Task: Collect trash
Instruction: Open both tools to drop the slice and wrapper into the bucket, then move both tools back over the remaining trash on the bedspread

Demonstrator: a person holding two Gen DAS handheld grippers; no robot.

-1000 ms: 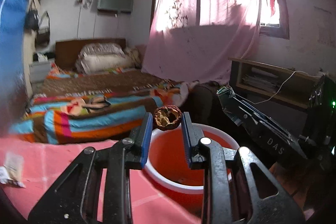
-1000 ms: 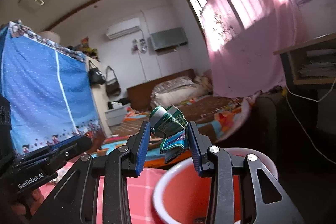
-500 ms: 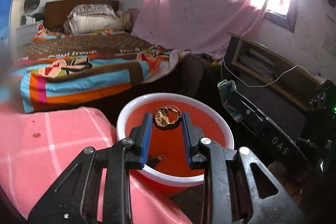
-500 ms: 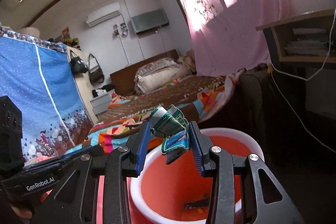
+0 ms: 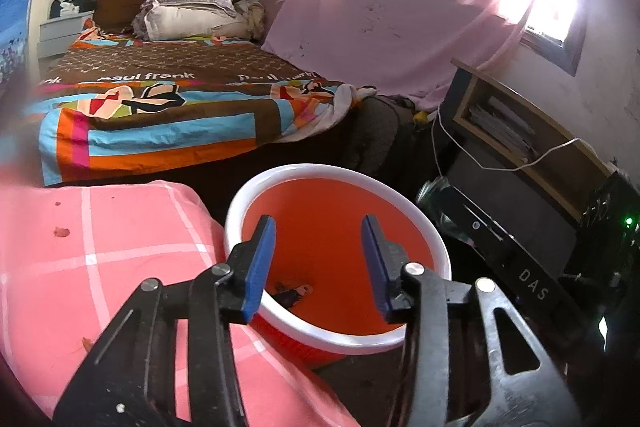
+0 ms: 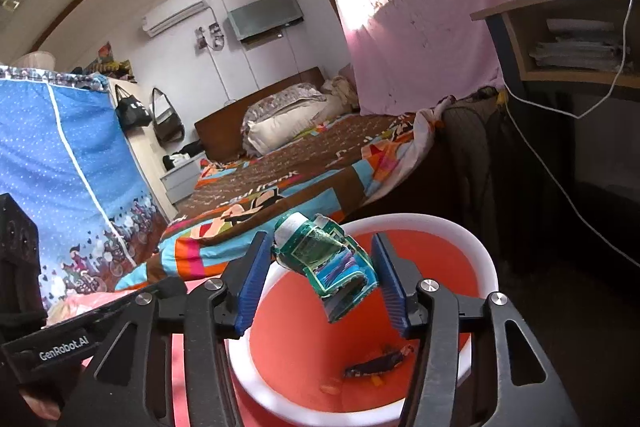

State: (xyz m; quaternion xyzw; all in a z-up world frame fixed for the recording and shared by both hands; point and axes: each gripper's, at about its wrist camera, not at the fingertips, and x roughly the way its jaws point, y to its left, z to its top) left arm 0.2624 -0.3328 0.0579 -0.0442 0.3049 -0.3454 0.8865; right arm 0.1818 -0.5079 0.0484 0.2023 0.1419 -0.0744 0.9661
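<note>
Filling the far half of both views, a bed (image 5: 160, 107) with a striped, many-coloured blanket stood under a pink curtain (image 5: 380, 39), with a wooden shelf (image 5: 516, 119) of papers at the right. Nearer, a pink checked cloth (image 5: 120, 247) covered the surface at the left — a few crumbs lay on it. Just beside its right edge stood the red bucket (image 5: 400, 199) with a white rim, and a dark wrapper (image 5: 294, 293) lay on its bottom.

The left gripper (image 5: 318, 263) hung over the bucket's near side, its blue-padded jaws opening with nothing between them. The right gripper (image 6: 320, 279) was held over the same bucket (image 6: 484, 259), jaws also opening. A crumpled green-and-blue wrapper (image 6: 328, 263) sat between its pads above the bucket's mouth; a gap showed on each side of it, though I could not tell whether an edge touched the left pad. In the left wrist view the right gripper's black body (image 5: 516, 267) reached in from the right, its tip beside the bucket's rim — small scraps lay beside the dark wrapper (image 6: 378, 363) in the right wrist view.
</note>
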